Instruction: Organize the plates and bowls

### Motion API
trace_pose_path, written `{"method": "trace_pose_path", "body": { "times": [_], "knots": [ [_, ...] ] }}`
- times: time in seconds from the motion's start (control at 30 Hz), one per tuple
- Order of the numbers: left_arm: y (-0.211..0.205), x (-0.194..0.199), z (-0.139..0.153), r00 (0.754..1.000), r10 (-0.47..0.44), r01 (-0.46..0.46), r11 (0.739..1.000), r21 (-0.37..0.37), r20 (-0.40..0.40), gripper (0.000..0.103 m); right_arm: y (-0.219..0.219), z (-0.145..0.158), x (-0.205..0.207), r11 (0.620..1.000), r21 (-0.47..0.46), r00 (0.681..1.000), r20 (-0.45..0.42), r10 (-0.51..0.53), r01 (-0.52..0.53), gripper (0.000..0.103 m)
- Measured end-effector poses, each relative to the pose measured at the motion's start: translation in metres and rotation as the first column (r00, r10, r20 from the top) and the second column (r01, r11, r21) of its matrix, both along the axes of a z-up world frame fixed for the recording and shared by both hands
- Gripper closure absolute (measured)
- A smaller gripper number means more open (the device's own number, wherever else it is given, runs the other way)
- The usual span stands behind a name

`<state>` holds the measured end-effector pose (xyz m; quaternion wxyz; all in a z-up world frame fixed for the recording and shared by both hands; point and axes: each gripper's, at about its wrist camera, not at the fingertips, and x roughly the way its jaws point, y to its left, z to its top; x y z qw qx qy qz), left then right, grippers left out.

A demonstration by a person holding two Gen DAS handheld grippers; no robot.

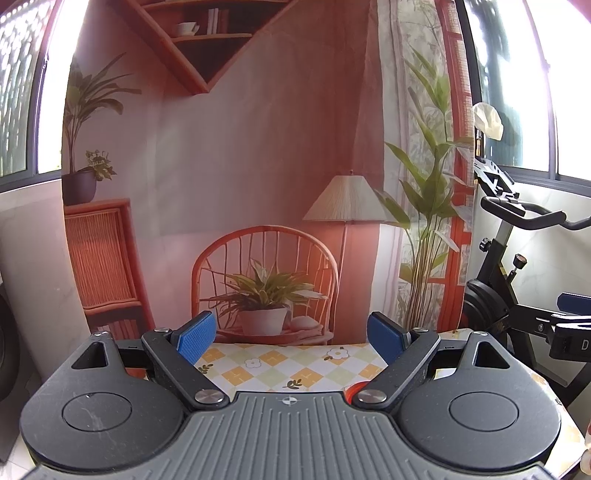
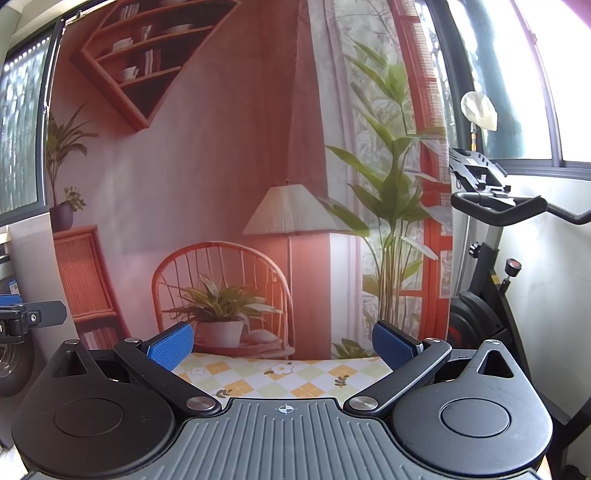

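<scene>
The left hand-held gripper (image 1: 291,341) hangs with jaws wide apart and empty above the worktop (image 1: 280,365); the right hand-held gripper (image 2: 282,345) likewise. No plates or bowls show, only an orange sliver (image 1: 352,388) I can't identify. Best tilt both down first. The checked floral cloth looks smooth; blue pads (image 1: 195,338) ribbed, rubbery.

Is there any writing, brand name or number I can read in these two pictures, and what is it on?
"D": a single white letter on a black part at the right edge of the left wrist view; the rest is cut off.
Blue sticker on the grey appliance at the left edge of the right wrist view: too small to read.
Books on the printed backdrop: no legible titles.
Nothing else readable.
</scene>
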<state>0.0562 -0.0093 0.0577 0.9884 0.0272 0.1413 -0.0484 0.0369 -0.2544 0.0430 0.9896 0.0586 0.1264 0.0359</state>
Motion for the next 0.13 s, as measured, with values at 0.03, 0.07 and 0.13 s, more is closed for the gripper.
{"method": "trace_pose_path", "body": {
  "times": [0.03, 0.07, 0.13],
  "knots": [
    [0.0002, 0.0004, 0.0005, 1.000, 0.000, 0.000, 1.000, 0.000, 0.002, 0.013, 0.0002, -0.0002, 0.0004, 1.000, 0.001, 1.000, 0.000, 0.001, -0.001, 0.000],
    [0.0003, 0.0004, 0.0008, 1.000, 0.002, -0.002, 1.000, 0.000, 0.003, 0.013, -0.0003, -0.0001, 0.0000, 1.000, 0.000, 1.000, 0.001, 0.000, 0.000, 0.000],
    [0.0005, 0.0009, 0.0016, 1.000, 0.003, -0.003, 1.000, -0.002, 0.001, 0.012, -0.0023, 0.0001, -0.0010, 1.000, 0.001, 1.000, 0.001, -0.003, 0.003, 0.000]
  ]
}}
